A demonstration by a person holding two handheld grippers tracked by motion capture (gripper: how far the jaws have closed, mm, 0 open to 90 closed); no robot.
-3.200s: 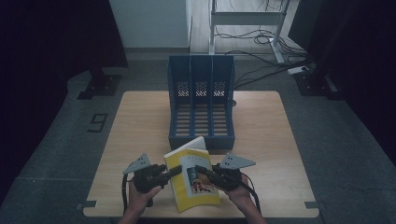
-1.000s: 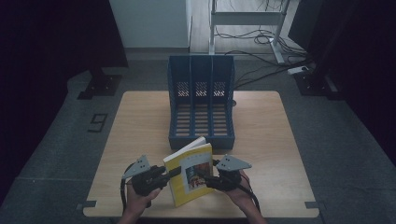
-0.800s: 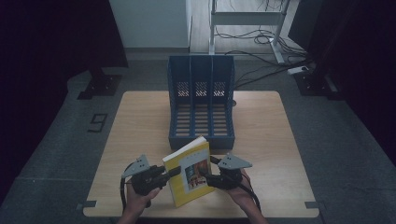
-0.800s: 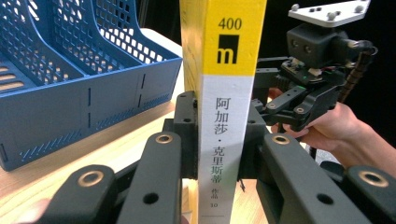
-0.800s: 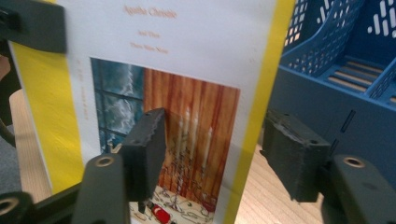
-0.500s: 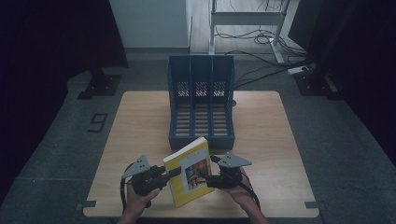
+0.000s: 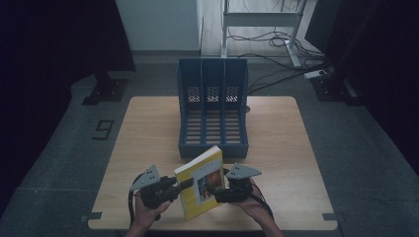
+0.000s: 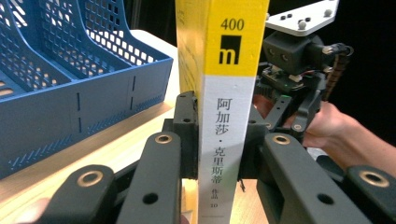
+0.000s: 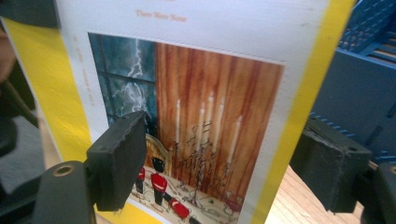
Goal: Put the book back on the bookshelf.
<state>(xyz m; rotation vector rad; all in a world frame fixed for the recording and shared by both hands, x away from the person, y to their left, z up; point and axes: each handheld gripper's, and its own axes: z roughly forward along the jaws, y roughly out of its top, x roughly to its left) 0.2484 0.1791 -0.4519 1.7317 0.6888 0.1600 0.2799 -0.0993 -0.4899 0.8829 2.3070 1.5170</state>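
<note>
A yellow book [image 7: 200, 181] stands tilted above the near edge of the wooden table [image 7: 276, 138], at about six o'clock from the blue file rack [image 7: 213, 111] that sits at the table's middle. In the high view the book's top corner comes close to the rack's front lip, though whether they touch cannot be told. The left gripper [image 7: 174, 187] comes at the book from nine o'clock; in the left gripper view its two black jaws are closed on the spine [image 8: 223, 130], one pad pressed to each side, so it is gripping the book. The spine is yellow above, with "400" and a black square, and white below, with printed characters. The right gripper [image 7: 221, 191] is at the book's three o'clock side in the high view, held in the person's right hand [image 7: 254, 210]. In the right gripper view its jaws stand wide apart with the front cover [image 9: 196, 126] across the gap in front of them; the cover shows a picture of candles, lightning at a window and small red-coated figures. The left-hand pad overlaps the picture, the right-hand pad sits just off the book's yellow edge, and neither is clearly pressing it. The left hand [image 7: 148, 215] holds the left gripper at the table's near edge.
</note>
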